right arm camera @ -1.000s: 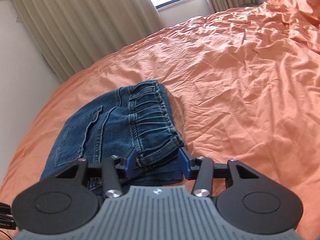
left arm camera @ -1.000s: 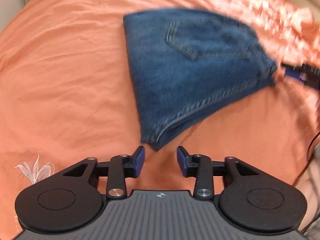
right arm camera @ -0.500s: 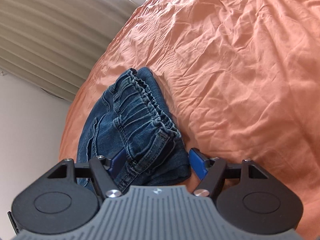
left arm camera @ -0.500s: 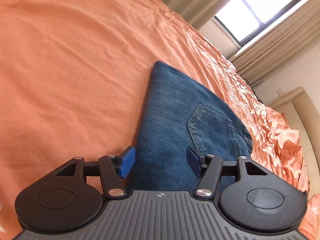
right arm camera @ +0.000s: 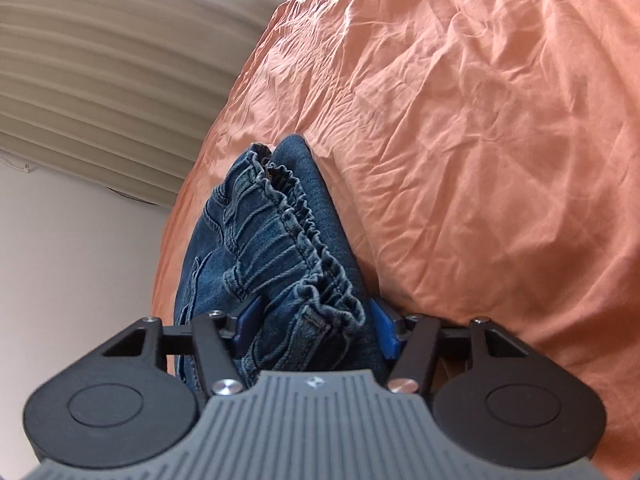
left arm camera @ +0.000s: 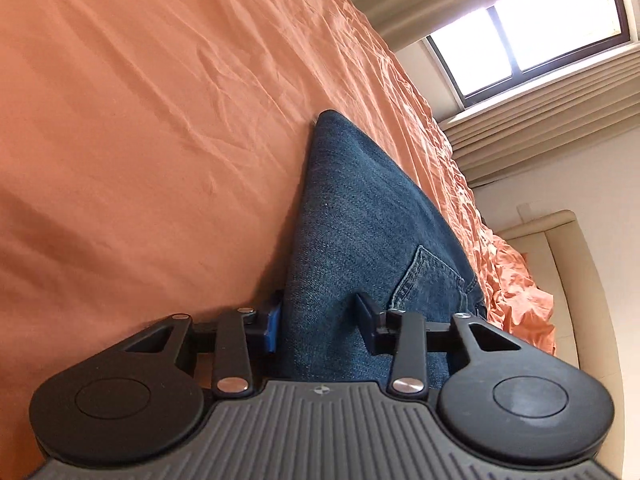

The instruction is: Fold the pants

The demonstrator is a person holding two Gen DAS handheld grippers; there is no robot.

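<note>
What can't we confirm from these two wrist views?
- Left wrist: near end of the jeans, hidden by the left gripper body.
- Right wrist: layers under the waistband, covered by the top fold; lower edge hidden behind the right gripper.
- Both: pad contact unclear, though jaws have just been closing around denim.

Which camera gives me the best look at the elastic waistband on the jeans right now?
The right wrist view: the gathered waistband runs up the middle of the frame, its near end between the right gripper fingers. The left wrist view shows only plain denim and a back pocket of the jeans; no waistband is visible there.
</note>
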